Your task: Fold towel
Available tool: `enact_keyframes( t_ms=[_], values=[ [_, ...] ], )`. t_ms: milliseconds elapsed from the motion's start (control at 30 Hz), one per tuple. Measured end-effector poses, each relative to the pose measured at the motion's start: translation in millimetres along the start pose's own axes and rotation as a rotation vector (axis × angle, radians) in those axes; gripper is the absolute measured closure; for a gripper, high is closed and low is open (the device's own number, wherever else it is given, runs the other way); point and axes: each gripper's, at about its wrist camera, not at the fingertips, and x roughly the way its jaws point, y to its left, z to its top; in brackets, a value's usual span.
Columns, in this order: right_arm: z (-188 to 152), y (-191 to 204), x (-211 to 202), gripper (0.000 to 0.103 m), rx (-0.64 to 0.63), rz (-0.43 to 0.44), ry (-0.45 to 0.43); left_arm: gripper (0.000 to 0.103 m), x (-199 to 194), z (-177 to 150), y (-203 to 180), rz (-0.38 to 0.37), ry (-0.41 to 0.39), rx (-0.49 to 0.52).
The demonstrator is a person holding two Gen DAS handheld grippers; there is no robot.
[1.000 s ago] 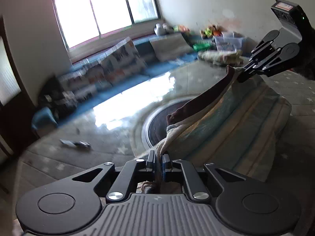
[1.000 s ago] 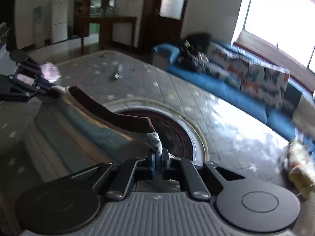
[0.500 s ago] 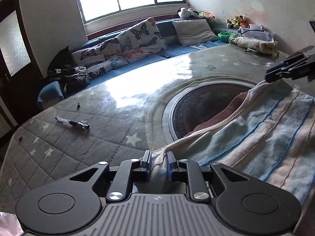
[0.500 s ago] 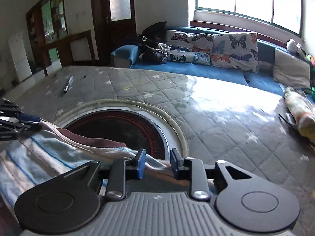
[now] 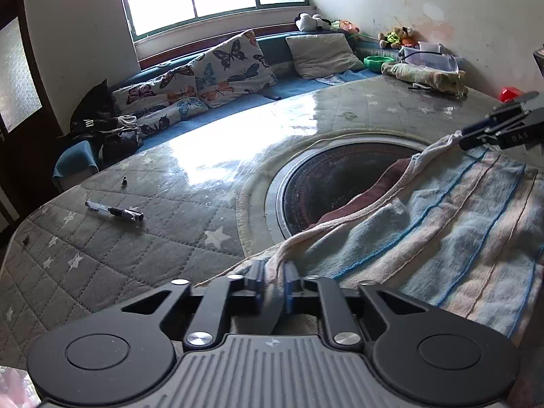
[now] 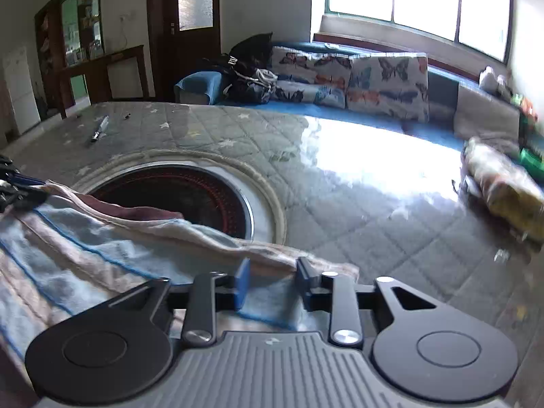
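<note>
Presently, surface (image 5: 102, 265): quilted, with a round dark inset.
Towel (image 5: 459, 210): laid flat over the inset's near rim; long axis is run between the two corners.
Left gripper (image 5: 272, 280): clenched on one corner, likely to be released.
Right gripper (image 6: 272, 280): fingers spread, corner let go.

We are seeing open quilted table (image 5: 142, 248) lying left of the round dark recess (image 5: 340, 183), a pen (image 5: 114, 211) sitting well left of it, a rolled bundle (image 5: 425, 76) lying beyond it, the towel (image 5: 442, 224) draping over its near-right rim
</note>
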Motion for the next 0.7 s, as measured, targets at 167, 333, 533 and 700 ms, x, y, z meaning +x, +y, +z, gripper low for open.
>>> enact_keyframes(
  t_ms=[167, 333, 533, 700],
  values=[
    [0.0, 0.9, 14.4, 0.06, -0.027, 0.034, 0.035, 0.096, -4.2, 2.6, -1.8, 0.013, -0.021, 0.017],
    [-1.7, -3.7, 10.0, 0.094, 0.003, 0.005, -0.005, 0.096, -23.2, 17.4, -7.0, 0.044, -0.109, 0.065],
    [-3.4, 2.1, 10.4, 0.094, 0.001, -0.085, -0.038, 0.096, 8.0, 22.8, -17.1, 0.118, -0.08, 0.126],
    [-1.0, 4.3, 18.8, 0.092, -0.012, -0.114, -0.007, 0.092, 41.9, 14.5, -22.6, 0.154, -0.005, 0.129]
  ],
)
